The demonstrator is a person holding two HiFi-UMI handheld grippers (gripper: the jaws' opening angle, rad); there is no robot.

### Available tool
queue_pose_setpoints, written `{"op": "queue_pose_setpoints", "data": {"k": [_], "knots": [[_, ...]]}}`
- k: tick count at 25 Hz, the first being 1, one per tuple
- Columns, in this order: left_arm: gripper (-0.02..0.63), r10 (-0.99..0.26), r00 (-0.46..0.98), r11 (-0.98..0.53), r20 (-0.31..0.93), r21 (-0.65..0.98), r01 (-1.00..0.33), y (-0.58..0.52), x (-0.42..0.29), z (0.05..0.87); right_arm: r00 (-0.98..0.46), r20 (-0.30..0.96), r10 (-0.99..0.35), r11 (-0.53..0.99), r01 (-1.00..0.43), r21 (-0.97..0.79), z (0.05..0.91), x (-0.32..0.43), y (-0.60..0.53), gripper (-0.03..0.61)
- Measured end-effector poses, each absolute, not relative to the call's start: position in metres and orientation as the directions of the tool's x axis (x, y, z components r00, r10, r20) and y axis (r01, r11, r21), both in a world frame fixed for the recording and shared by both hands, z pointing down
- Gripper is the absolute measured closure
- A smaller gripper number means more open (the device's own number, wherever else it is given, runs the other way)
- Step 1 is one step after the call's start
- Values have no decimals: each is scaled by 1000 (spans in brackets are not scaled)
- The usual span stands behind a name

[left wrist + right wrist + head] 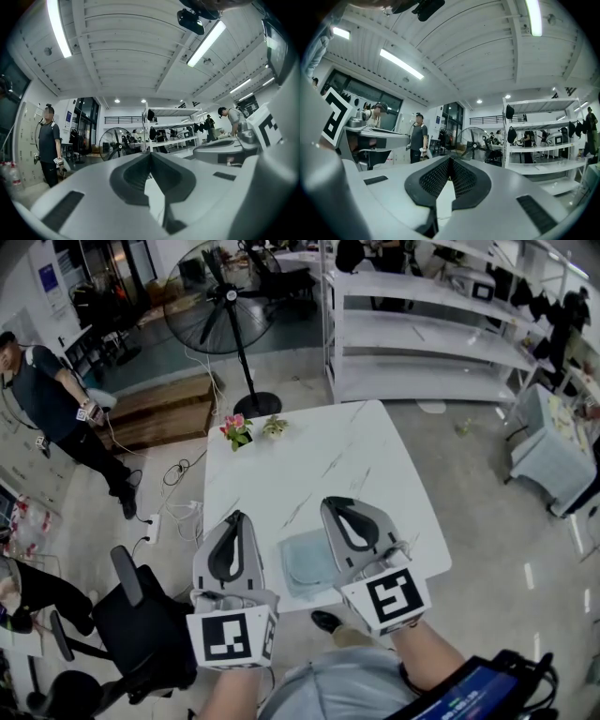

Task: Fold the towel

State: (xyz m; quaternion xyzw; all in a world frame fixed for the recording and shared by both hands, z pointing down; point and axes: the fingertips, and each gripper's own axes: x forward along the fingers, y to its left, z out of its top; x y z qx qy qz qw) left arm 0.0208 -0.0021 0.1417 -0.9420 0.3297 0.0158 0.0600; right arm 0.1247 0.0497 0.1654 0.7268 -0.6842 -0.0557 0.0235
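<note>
Seemingly the folding is close to done. On the white bench (356,456) the towel (307,563) lies flat as a small, neat rectangle at the near edge, with what looks like a doubled layer along its sides. I judge that at most one more fold or a smoothing is left, though how many layers it has cannot be told from the pictures.

The left tongs (237,516) and right tongs (329,502) hang level above the near edge, one on each side of the towel. Each gripper view shows the tips pressed together with nothing between them, so neither holds cloth.

The only containers are two small pots at the bench's far edge, well apart from the towel. One pot (236,439) carries pink flowers, the other (275,427) a green sprig.
</note>
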Motion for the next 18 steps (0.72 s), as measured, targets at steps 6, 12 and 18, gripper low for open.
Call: {"op": "queue_pose_setpoints", "data": {"k": [6, 12, 18], "knots": [[606, -624, 778, -772, -71, -102, -628, -1, 20, 141, 48, -56, -997, -54, -992, 118, 164, 123, 49, 561], [606, -629, 775, -768, -59, -107, -631, -1, 20, 144, 42, -62, -997, -49, -991, 121, 162, 122, 48, 562], [606, -635, 771, -764, -52, -108, -636, -3, 21, 148, 32, -65, -997, -41, -991, 129, 164, 122, 46, 561]]}}
